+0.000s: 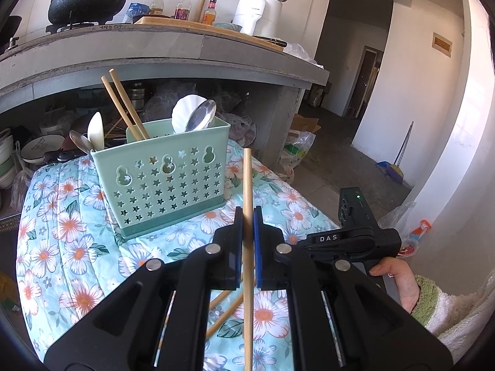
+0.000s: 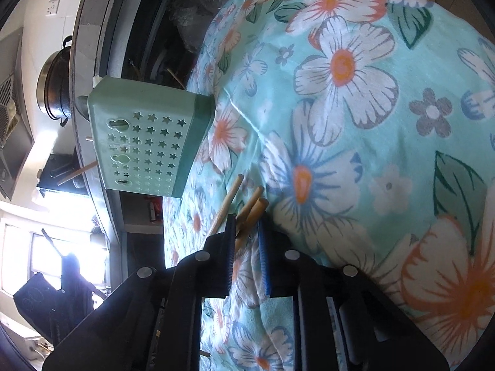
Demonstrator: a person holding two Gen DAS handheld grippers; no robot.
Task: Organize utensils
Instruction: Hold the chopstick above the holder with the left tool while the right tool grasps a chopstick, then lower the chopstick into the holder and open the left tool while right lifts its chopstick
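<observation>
Our left gripper (image 1: 246, 216) pinches one chopstick (image 1: 247, 185) upright, just in front of the green basket (image 1: 161, 173). Our right gripper (image 2: 246, 225) closes around loose chopsticks (image 2: 252, 210) on the flowery cloth (image 2: 386, 123). We should squeeze firmly, then lift slowly.

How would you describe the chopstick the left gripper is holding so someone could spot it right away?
Find the green star-punched utensil caddy on the floral cloth. Just right of it and nearer, the left gripper is shut on one wooden chopstick. It alone stands upright, clear of the cloth; the other loose chopsticks lie flat beneath.
</observation>
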